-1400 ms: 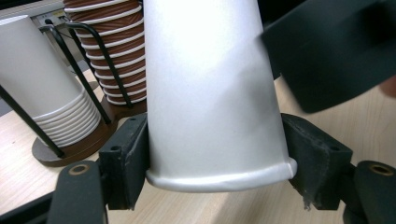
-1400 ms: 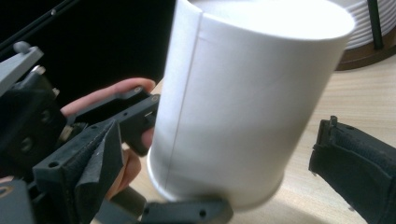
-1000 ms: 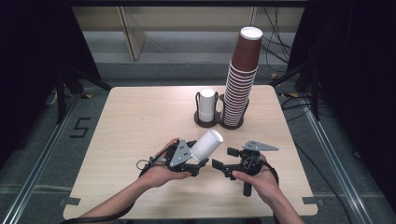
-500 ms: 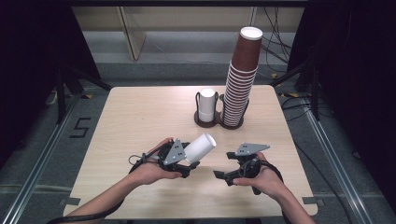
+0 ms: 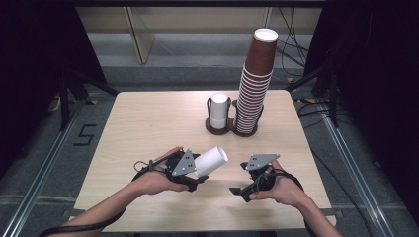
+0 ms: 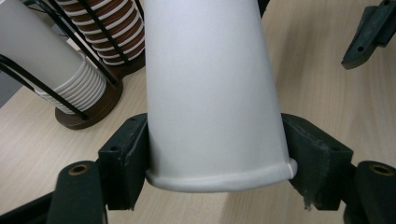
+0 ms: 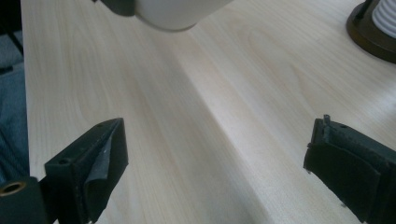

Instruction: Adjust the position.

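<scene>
White paper cup clamped in left gripper, long axis tilted toward the stacks; right gripper fingers wide.

The pale rectangular table looks like matt light wood laminate with fine straight grain. The white paper cup has a smooth, faintly satiny skin and a rolled rim. The tall stack of brown paper cups looks matt, as do the black plastic jaws, whose dark pads look rubbery and slightly frayed at the edges
</scene>
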The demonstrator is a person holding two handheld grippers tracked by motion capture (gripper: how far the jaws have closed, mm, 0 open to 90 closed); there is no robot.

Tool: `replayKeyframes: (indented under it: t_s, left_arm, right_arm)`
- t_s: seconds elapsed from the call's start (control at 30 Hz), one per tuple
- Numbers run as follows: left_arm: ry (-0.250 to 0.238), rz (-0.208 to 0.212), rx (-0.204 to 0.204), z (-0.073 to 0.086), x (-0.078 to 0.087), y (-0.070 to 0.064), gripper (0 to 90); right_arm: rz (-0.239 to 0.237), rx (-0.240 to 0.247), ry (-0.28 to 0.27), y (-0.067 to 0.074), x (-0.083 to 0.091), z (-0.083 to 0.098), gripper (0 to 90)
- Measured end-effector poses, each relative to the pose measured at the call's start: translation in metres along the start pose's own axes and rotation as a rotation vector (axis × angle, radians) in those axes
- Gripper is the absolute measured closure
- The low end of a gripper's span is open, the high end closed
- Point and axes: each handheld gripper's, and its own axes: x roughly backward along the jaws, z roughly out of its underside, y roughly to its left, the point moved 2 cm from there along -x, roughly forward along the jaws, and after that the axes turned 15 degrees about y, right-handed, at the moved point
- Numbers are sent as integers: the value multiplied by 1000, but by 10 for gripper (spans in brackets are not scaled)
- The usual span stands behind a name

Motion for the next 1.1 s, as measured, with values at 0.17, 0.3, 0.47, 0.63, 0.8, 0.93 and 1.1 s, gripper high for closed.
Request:
replayKeyframes:
  t_s: [0.17,0.3,0.47,0.63,0.8,0.93,1.1]
  left_arm:
    - [6,18,-24,-1,-1,-4,282]
    - [1,28,-23,0,-2,-8,282]
    - [25,35,-50,0,0,-10,282]
    - [37,47,-82,-2,0,-15,282]
    - [45,63,-102,-4,-1,-18,282]
    - [52,74,-119,-5,-2,-19,282]
    - [68,88,-142,-6,-4,-21,283]
  right_arm:
    - [3,44,11,0,-2,0,71]
    - [10,64,18,1,-3,1,89]
    - [14,97,40,2,0,0,89]
    - [5,140,57,5,3,-4,85]
    - [20,185,71,5,4,-7,77]
    - [20,190,79,6,5,-10,70]
    - [31,235,87,8,5,-13,64]
